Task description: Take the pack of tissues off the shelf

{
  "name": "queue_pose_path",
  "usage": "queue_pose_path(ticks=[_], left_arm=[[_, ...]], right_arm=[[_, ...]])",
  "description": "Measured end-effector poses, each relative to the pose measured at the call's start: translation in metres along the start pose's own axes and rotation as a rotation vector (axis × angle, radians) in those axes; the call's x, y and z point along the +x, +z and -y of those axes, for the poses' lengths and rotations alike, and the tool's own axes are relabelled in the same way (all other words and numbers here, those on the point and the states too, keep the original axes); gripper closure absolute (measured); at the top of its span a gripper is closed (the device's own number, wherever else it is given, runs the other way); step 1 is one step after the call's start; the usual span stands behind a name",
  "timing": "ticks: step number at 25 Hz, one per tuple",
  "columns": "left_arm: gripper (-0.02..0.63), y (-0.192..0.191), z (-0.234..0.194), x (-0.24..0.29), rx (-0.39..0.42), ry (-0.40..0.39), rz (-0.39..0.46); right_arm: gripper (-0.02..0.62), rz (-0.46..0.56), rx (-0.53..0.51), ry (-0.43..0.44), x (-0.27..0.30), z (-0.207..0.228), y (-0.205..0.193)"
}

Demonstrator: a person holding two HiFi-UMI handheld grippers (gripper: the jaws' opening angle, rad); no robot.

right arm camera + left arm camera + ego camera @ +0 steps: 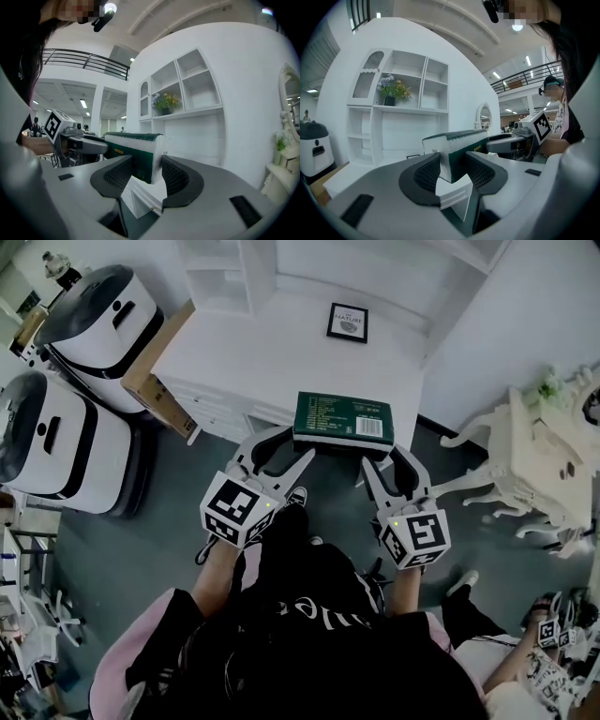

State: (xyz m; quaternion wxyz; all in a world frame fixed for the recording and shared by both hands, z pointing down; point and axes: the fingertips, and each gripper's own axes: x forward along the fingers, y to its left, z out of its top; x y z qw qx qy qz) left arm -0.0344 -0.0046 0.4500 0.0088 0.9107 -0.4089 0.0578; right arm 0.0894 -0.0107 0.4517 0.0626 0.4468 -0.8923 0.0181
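The pack of tissues (342,418) is a dark green block with white sides and a barcode. It hangs in the air at the front edge of the white shelf unit (281,343), gripped at both ends. My left gripper (298,442) is shut on its left end. My right gripper (384,454) is shut on its right end. In the left gripper view the pack (459,140) sits pinched between the ribbed pads (429,171) of the left gripper (453,164). The right gripper view shows the pack (136,140) clamped in the right gripper (145,171) the same way.
A framed picture (347,322) lies on the shelf unit's counter. Two white and black machines (56,442) and a cardboard box (155,381) stand at the left. An ornate white table (534,465) is at the right. Another person with a gripper (553,629) is at the lower right.
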Motion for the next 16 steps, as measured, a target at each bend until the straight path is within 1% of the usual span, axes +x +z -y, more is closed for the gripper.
queue_pose_path(ticks=[7,16], left_arm=[[0.426,0.000,0.011,-0.003,-0.003,0.015,-0.012],[0.428,0.000,0.012,-0.002,-0.006,0.017,-0.025]], right_arm=[[0.371,0.004,0.006,0.009,-0.010,0.000,-0.002],[0.371,0.001,0.007,0.004,-0.011,0.001,-0.002]])
